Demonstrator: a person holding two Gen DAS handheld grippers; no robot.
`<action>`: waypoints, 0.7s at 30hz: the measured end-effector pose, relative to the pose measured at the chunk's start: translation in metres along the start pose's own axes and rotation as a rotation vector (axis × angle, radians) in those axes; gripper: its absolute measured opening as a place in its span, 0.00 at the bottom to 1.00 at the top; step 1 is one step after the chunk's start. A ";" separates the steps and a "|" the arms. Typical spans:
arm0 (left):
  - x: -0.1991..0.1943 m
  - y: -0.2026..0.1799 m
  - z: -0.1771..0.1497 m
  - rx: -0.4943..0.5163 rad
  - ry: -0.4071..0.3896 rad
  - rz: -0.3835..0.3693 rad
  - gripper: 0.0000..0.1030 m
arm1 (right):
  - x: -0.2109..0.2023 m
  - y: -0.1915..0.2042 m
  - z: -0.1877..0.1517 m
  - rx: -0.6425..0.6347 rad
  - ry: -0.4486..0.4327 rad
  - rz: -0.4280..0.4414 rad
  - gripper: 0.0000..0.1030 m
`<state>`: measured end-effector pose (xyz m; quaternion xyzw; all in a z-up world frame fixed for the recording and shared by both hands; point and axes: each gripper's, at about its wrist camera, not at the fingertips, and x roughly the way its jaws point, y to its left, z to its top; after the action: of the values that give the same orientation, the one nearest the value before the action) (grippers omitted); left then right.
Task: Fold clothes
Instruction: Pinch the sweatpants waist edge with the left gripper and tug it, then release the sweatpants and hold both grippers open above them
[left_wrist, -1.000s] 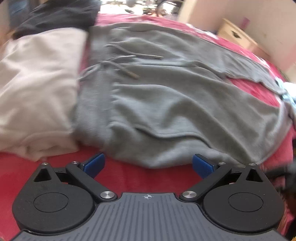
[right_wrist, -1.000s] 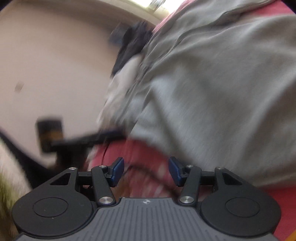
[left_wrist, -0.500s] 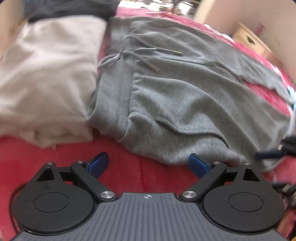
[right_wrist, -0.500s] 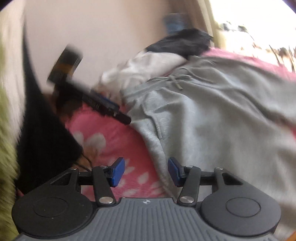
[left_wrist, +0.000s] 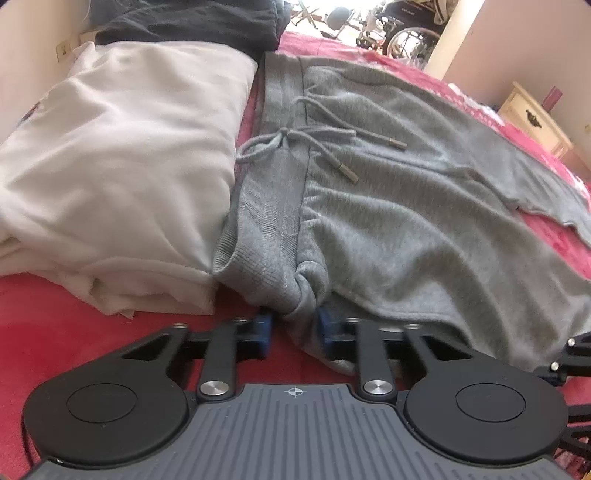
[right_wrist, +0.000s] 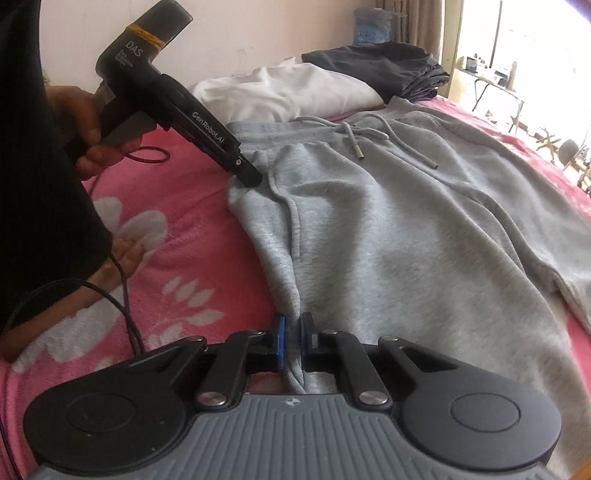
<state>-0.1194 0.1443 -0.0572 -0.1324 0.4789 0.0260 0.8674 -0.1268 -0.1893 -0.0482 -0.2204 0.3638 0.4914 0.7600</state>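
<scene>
Grey sweatpants (left_wrist: 388, 229) lie flat on the pink bedcover (left_wrist: 74, 332), waistband toward the left and the drawstring (left_wrist: 332, 162) loose on top. The jaws of my left gripper (left_wrist: 294, 328) are closing, and its blue pads squeeze a bunched fold at the near waistband corner. In the right wrist view the same pants (right_wrist: 406, 229) spread away to the right. My right gripper (right_wrist: 293, 343) is shut on their near side edge, a thin fold of cloth between the pads. A hand (right_wrist: 88, 147) holds the left gripper (right_wrist: 251, 179), its tip down on the waistband corner.
A folded white garment (left_wrist: 118, 166) lies against the waistband, with a folded dark garment (left_wrist: 184, 22) behind it by the wall. A wooden cabinet (left_wrist: 532, 118) stands past the bed at the right. A black cable (right_wrist: 122, 295) trails over the flowered cover (right_wrist: 177, 221).
My left gripper moved up to the waistband corner and closed on it. The right gripper rolled upright, came to the pants' side edge and closed on the fabric.
</scene>
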 end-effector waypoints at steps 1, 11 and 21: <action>-0.002 -0.001 0.001 0.012 -0.003 0.005 0.15 | -0.002 0.001 0.002 0.001 -0.002 0.009 0.07; 0.011 -0.010 -0.001 0.155 0.040 0.033 0.21 | 0.008 -0.004 -0.004 0.186 0.028 0.087 0.15; -0.042 -0.008 0.021 0.182 -0.031 -0.082 0.55 | -0.082 -0.111 -0.045 0.807 -0.180 0.045 0.30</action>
<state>-0.1233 0.1449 -0.0098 -0.0720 0.4600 -0.0514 0.8835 -0.0620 -0.3155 -0.0166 0.1470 0.4642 0.3432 0.8032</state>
